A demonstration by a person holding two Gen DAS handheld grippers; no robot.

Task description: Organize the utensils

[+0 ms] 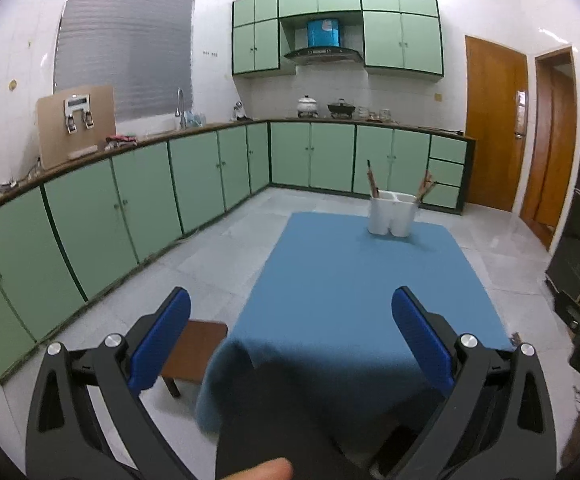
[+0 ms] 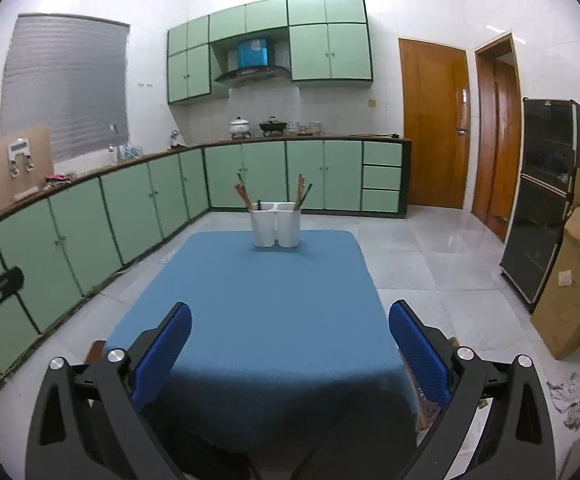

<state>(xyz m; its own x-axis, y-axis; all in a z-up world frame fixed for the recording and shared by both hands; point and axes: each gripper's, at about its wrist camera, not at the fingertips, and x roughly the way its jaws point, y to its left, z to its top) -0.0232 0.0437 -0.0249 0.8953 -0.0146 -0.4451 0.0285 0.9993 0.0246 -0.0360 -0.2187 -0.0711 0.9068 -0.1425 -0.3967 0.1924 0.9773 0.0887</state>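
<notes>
A white two-compartment utensil holder (image 1: 392, 214) (image 2: 276, 224) stands at the far end of a table with a blue cloth (image 1: 354, 280) (image 2: 266, 300). Chopsticks (image 1: 371, 178) (image 2: 243, 194) stick up from its left compartment and more utensils (image 1: 426, 186) (image 2: 302, 192) from its right one. My left gripper (image 1: 290, 320) is open and empty, held above the table's near left corner. My right gripper (image 2: 290, 332) is open and empty above the table's near edge. No loose utensils show on the cloth.
Green cabinets (image 1: 130, 200) run along the left and back walls. A brown wooden stool (image 1: 196, 350) stands by the table's near left corner. A black cabinet (image 2: 546, 200) and a cardboard box (image 2: 574, 280) stand at the right. Wooden doors (image 2: 434, 120) are at the back right.
</notes>
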